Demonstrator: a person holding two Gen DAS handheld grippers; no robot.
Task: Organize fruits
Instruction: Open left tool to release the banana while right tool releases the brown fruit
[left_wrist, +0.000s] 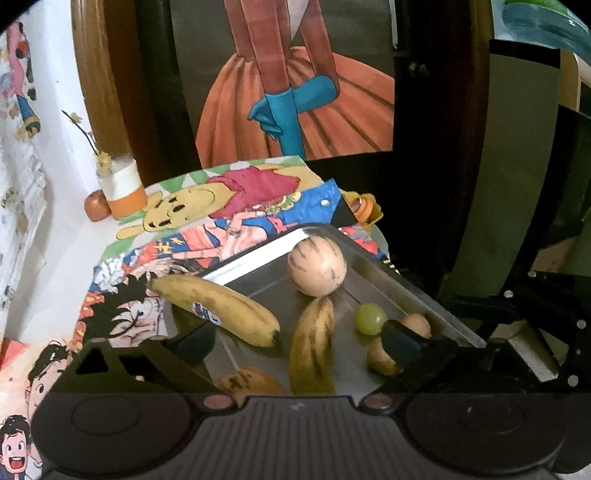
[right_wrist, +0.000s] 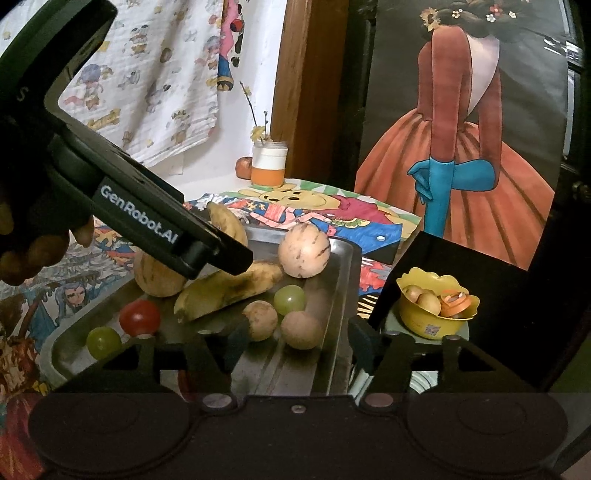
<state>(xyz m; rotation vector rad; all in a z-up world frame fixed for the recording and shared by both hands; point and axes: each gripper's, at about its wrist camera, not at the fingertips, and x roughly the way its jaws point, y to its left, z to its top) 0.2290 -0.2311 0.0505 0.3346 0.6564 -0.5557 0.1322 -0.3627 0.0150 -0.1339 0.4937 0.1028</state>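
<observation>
A shallow metal tray (right_wrist: 341, 280) sits on a counter (left_wrist: 66, 258) covered with bright cartoon drawings, and most of the fruit lies in it. Two bananas are there: a smoother yellow one with a sticker (left_wrist: 218, 308) resting over the tray's left rim, and a heavily brown-spotted one (left_wrist: 314, 343) lying lengthwise in the middle. Behind them stands a round, pale tan fruit with dark streaks (left_wrist: 317, 266). A similar streaked fruit (right_wrist: 159, 275) sits at the tray's left side in the right wrist view. Two small brown, dull-skinned round fruits (right_wrist: 301, 329) lie just beside each other near the right rim, with a green grape (right_wrist: 289, 300) touching the group from behind. A red tomato (right_wrist: 139, 317) and a second green grape (right_wrist: 103, 341) lie near the tray's front left corner.

The left hand-held gripper (left_wrist: 299, 341) points down over the tray with its jaws spread wide; the spotted banana lies between them, untouched. The right hand-held gripper (right_wrist: 297, 345) has its jaws partly apart, one finger just beside a small brown fruit, the other at the tray's right rim, gripping nothing.

Right of the tray, a yellow scalloped bowl (right_wrist: 430, 321) holds a few pale round pieces and an orange curl. A white and orange jar (right_wrist: 268, 164) stands at the back by the wall.
</observation>
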